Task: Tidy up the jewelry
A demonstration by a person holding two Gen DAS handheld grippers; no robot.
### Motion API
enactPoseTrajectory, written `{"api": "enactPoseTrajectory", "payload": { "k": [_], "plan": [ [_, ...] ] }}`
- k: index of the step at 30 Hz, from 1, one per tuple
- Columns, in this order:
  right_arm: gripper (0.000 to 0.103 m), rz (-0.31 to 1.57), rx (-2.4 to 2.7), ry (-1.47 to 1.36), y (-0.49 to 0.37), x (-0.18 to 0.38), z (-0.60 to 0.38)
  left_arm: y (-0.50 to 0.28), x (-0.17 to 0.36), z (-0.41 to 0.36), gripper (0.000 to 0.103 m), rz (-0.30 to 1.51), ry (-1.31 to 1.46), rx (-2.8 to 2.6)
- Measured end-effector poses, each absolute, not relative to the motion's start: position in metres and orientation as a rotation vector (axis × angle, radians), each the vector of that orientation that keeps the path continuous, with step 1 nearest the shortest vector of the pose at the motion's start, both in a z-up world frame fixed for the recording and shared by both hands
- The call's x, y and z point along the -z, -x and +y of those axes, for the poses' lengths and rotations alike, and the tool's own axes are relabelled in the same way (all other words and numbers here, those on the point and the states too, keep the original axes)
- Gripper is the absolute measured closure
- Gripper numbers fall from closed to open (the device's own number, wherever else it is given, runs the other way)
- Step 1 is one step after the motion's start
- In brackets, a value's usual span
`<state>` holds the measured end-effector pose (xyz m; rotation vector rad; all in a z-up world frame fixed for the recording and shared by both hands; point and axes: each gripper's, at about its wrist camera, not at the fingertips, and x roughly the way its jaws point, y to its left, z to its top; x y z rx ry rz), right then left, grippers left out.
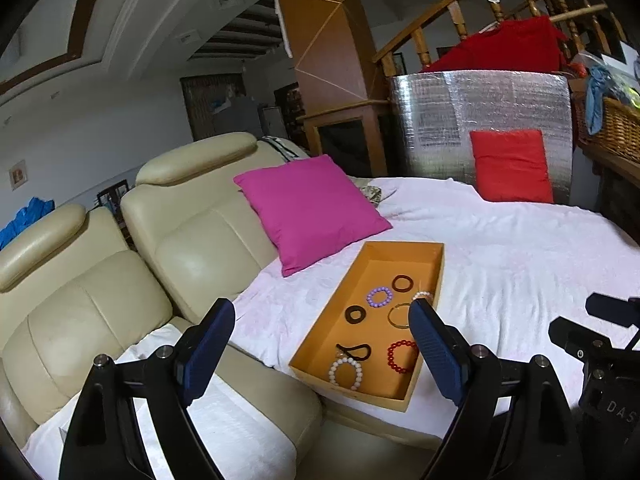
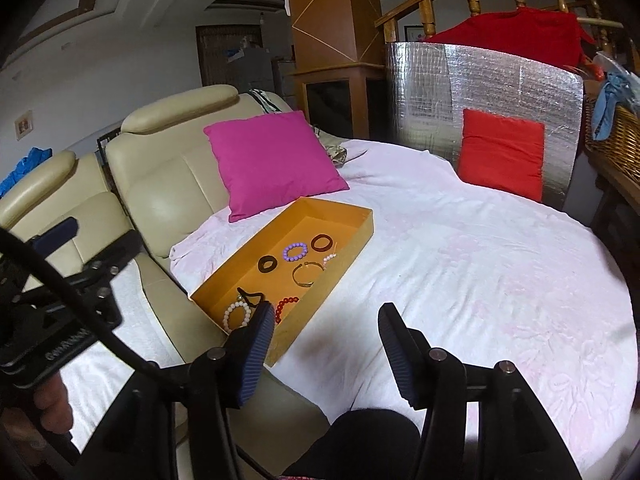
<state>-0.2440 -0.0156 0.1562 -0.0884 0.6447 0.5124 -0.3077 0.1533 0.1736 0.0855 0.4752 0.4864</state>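
Note:
An orange tray (image 1: 384, 264) (image 2: 344, 276) lies on the white-pink cloth (image 1: 520, 280) (image 2: 480, 272). Inside it are several pieces: a purple bead bracelet (image 1: 379, 297) (image 2: 295, 251), a dark brown ring (image 1: 402, 283) (image 2: 321, 243), a black ring (image 1: 354, 314), a gold bangle (image 1: 399, 315) (image 2: 306, 274), a red bead bracelet (image 1: 402, 356), a white bead bracelet (image 1: 346, 374) (image 2: 237, 316) and a black hair tie (image 1: 354, 350). My left gripper (image 1: 322, 312) hangs open in front of the tray's near end, holding nothing. My right gripper (image 2: 326, 316) is open and empty, beside the tray's near right corner.
A magenta cushion (image 1: 308, 212) leans behind the tray, and a red cushion (image 1: 512, 166) stands against a silver foil panel (image 1: 480, 120). A cream leather sofa (image 1: 180, 240) lies to the left. A wicker basket (image 1: 612, 128) sits at the far right. A hand (image 2: 48, 404) grips the left tool.

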Motion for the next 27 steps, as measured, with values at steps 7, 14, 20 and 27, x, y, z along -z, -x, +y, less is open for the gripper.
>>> {"api": "enactPoseTrajectory", "payload": {
  "k": [7,14,20,27],
  "plan": [
    [0.045,0.649,-0.514,0.088,0.246,-0.158,-0.008,0.316,-0.179,0.169,0.012,0.453,-0.063,-0.523],
    [0.045,0.658,-0.514,0.103,0.246,-0.157,0.007,0.317,-0.176,0.181,0.007,0.452,-0.038,-0.538],
    [0.045,0.664,-0.515,0.115,0.245,-0.157,0.018,0.317,-0.174,0.189,0.006,0.459,-0.023,-0.534],
    [0.045,0.669,-0.527,0.135,0.245,-0.155,0.03,0.319,-0.174,0.197,0.006,0.456,-0.016,-0.546]
  ]
}}
